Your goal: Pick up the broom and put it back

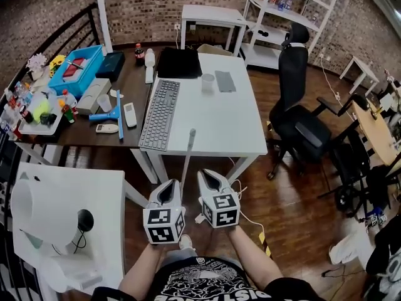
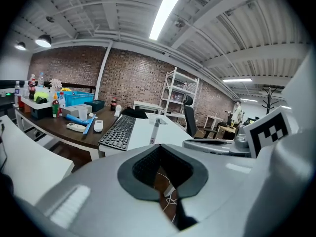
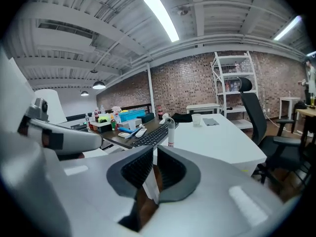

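In front of the white table (image 1: 225, 124), the broom handle (image 1: 188, 152) stands near-upright, its head hidden. Right gripper (image 1: 204, 175) pinches it low, judged ready for carrying back. Left gripper (image 1: 177, 184) sits alongside, fingers pressed together, empty.

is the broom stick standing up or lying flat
Standing, nearly upright: the broom stick rises from the right gripper, whose jaws clamp it.
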Available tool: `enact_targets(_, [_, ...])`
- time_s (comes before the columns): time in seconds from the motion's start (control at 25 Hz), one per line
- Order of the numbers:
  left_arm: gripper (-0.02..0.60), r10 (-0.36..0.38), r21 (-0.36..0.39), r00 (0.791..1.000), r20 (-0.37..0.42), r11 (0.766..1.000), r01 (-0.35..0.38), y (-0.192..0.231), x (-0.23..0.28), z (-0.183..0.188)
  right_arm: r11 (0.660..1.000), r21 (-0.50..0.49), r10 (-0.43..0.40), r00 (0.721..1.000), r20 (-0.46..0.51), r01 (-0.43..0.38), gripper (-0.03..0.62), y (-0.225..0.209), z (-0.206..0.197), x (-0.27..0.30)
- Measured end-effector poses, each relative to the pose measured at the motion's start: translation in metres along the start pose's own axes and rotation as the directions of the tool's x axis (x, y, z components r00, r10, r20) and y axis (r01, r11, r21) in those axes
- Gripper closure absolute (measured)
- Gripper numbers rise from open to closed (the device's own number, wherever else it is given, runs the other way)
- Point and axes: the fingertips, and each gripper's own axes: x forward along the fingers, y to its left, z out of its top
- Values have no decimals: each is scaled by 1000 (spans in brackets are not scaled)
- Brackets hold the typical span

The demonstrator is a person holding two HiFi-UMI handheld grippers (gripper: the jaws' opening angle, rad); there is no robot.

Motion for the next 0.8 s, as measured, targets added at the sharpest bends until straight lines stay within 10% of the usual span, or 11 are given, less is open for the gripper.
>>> enact_targets(0.8, [577,-2,70,998,57,998,-2,-93,-84,-20,991,-25,136,984,113,-134,594,51,11,-131])
